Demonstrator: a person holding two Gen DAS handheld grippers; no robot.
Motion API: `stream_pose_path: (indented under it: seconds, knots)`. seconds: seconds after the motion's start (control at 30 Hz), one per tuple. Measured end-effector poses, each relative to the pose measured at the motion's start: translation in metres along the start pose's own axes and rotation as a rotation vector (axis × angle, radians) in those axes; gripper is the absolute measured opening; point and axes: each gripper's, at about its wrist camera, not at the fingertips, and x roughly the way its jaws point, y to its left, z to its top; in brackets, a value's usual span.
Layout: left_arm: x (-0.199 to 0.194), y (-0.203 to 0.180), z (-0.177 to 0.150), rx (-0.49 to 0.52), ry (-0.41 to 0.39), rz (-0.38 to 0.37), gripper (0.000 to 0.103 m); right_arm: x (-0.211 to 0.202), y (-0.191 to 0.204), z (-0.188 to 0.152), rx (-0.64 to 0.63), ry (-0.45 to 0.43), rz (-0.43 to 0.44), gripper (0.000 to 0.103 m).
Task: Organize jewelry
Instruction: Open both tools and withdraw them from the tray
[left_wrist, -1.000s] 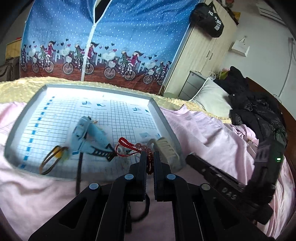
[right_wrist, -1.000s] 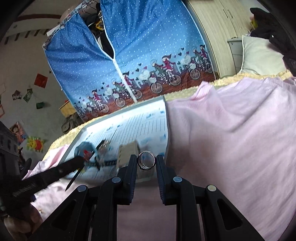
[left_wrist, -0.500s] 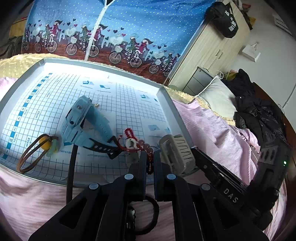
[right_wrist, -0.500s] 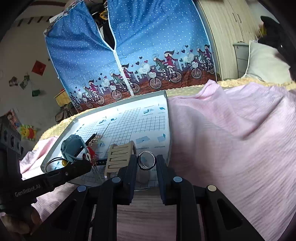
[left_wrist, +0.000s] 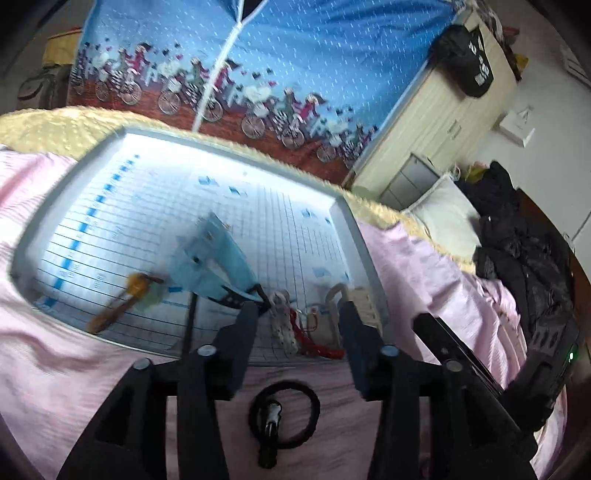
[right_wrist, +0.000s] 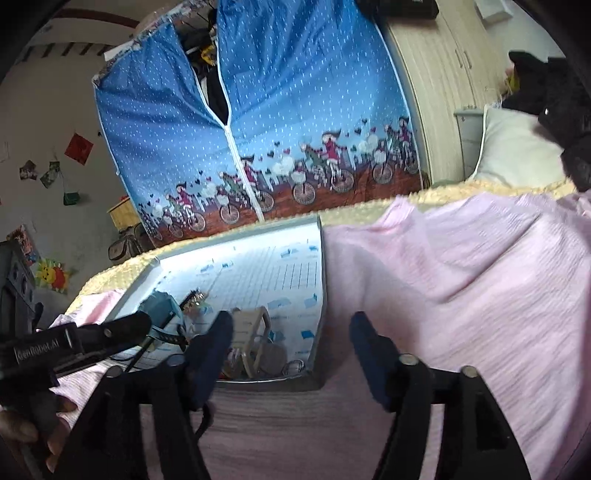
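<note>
Left wrist view: left gripper (left_wrist: 297, 325) jaws wide apart, holding nothing. Red cord (left_wrist: 308, 338) lies in the tray (left_wrist: 364, 247) at its near edge, between the fingers, beside a white beaded piece (left_wrist: 282, 321). Blue watch (left_wrist: 208, 258) at 10 o'clock from the cord; beige clip (left_wrist: 364, 302) at 2 o'clock. Black hair tie (left_wrist: 284, 413) on the bed below.

Right wrist view: right gripper (right_wrist: 290, 336) jaws wide apart, empty. Ring (right_wrist: 293, 367) lies in the tray's near right corner, at 6 o'clock of the clip (right_wrist: 251, 328).

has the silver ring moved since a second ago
Yes. The ring has left the right gripper, whose fingers are now spread apart, and lies in the tray, down in its near right corner beside the beige clip.
</note>
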Motion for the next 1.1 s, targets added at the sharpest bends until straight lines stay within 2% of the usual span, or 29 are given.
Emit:
stream_pose_path:
  seconds: [0.03,0.07,0.13,0.23,0.27,0.37,0.5,0.63,0.87,1.1]
  knots:
    - [-0.008,0.0,0.001,-0.003,-0.014,0.016,0.057,-0.007,0.002,0.002,-0.01,-0.016,0.0,0.077]
    - [-0.015,-0.001,0.002,-0.005,-0.028,0.028,0.062,-0.013,0.005,0.003,-0.019,-0.03,0.001,0.081]
    - [-0.036,-0.004,0.001,-0.006,-0.08,0.053,0.081,-0.027,0.011,0.008,-0.037,-0.055,0.013,0.089]
    - [-0.07,-0.012,-0.004,0.017,-0.172,0.105,0.097,-0.049,0.021,0.012,-0.055,-0.089,0.039,0.103]
    - [-0.08,-0.014,-0.007,0.03,-0.198,0.127,0.1,-0.057,0.025,0.013,-0.065,-0.104,0.05,0.103]
    - [-0.113,-0.024,-0.019,0.082,-0.275,0.203,0.101,-0.08,0.041,0.014,-0.124,-0.135,0.065,0.103]
    - [-0.144,-0.031,-0.036,0.151,-0.275,0.275,0.101,-0.106,0.062,0.008,-0.213,-0.168,0.065,0.103]
    - [-0.177,-0.036,-0.059,0.196,-0.339,0.341,0.101,-0.128,0.073,-0.003,-0.225,-0.183,0.073,0.103]
    - [-0.215,-0.042,-0.098,0.264,-0.382,0.391,0.101,-0.167,0.087,-0.027,-0.223,-0.192,0.072,0.103]
    - [-0.236,-0.036,-0.129,0.258,-0.39,0.382,0.101,-0.19,0.09,-0.055,-0.198,-0.15,0.033,0.103]
